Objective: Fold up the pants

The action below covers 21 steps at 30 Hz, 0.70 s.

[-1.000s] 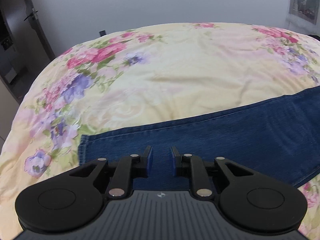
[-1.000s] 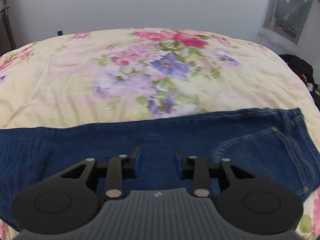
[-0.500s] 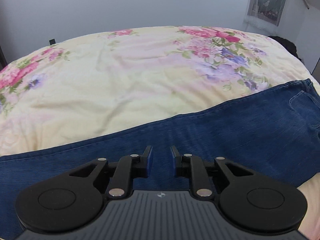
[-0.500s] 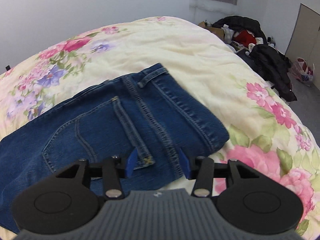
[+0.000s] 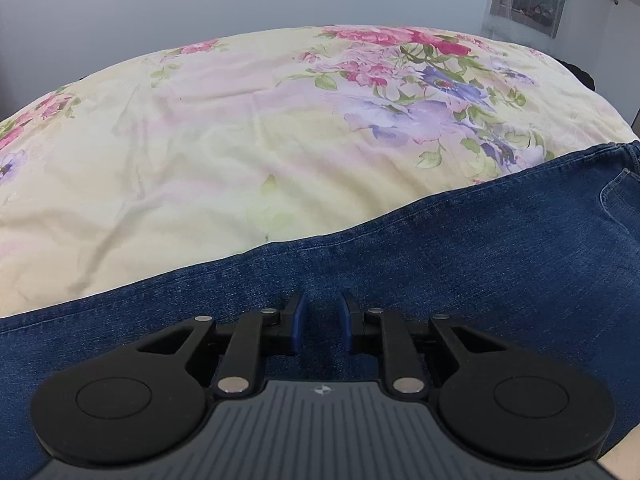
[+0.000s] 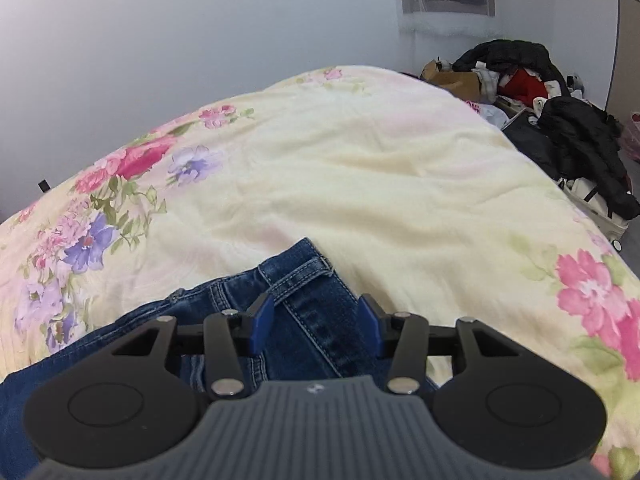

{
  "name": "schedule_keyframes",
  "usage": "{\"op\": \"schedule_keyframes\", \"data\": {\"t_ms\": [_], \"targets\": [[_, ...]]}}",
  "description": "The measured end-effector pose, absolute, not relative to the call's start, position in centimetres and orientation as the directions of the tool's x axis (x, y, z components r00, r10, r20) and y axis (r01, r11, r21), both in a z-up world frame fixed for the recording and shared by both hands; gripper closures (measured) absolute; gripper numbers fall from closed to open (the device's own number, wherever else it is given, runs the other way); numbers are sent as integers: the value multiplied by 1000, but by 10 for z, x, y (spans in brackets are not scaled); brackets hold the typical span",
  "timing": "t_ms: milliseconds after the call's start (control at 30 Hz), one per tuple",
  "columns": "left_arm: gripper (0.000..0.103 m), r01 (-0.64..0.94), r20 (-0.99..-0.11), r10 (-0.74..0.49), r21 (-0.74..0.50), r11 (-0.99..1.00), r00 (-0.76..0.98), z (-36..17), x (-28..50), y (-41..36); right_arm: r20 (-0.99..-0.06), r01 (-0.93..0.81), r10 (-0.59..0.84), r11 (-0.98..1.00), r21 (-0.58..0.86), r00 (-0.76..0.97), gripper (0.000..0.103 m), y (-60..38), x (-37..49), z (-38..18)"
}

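Across the floral bedspread (image 5: 224, 152) lie the blue jeans (image 5: 460, 264), stretched flat along its near edge, waistband end (belt loop showing) in the right wrist view. Beyond the bed's far corner sits a heap of dark clothes (image 6: 568, 136). Over the waistband, the right gripper (image 6: 316, 316) hangs wide open, holding nothing. Above the leg, the left gripper (image 5: 321, 320) stands narrowly parted, empty too.

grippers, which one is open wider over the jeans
The right gripper: its jaws stand wide apart, straddling the waistband of the jeans. The left gripper shows only a narrow gap, over plain denim on the leg.
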<state>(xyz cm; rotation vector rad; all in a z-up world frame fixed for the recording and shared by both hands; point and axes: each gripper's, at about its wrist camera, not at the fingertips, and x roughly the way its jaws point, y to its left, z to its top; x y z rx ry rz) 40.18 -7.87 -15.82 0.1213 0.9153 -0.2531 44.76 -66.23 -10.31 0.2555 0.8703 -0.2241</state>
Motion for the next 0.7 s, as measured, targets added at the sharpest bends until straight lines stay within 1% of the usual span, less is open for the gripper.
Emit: {"op": "schedule_keyframes", "data": {"t_ms": [100,133,167,200,300,433,500,567,633,700], "targets": [[80,274,-798,-161,5,962,581,-167,406,-82,-813,285,-126,957,51,568,58,-660,473,-131],[80,270,-796,-161,4,963,584,-168,407,-82,-817,298,-137,954,44,560,53,-661,478,-137],[80,265,-794,-160,2,964,587,-168,408,-83,-815,313,-138,948,55,563,50,-664,479,-141],[80,260,-793,-156,3,966,588,-168,409,-84,-813,323,-133,944,71,566,50,-666,480,-142],[80,250,-782,-138,23,968,607,-165,404,-87,-796,316,-128,945,83,591,50,-667,468,-131],[80,252,-755,-132,46,967,643,-158,389,-88,-763,334,-126,934,124,634,51,-682,419,-99],[80,234,-753,-128,35,972,646,-156,381,-85,-756,389,-129,904,176,642,51,-696,384,-90],[80,206,-753,-127,12,979,646,-154,373,-81,-756,465,-122,847,259,643,51,-713,350,-90],[80,193,-751,-129,-2,981,647,-153,364,-79,-759,544,-92,752,371,644,50,-730,320,-102],[80,188,-751,-125,-1,982,649,-153,356,-78,-753,587,-41,654,477,657,50,-743,302,-122]]}}
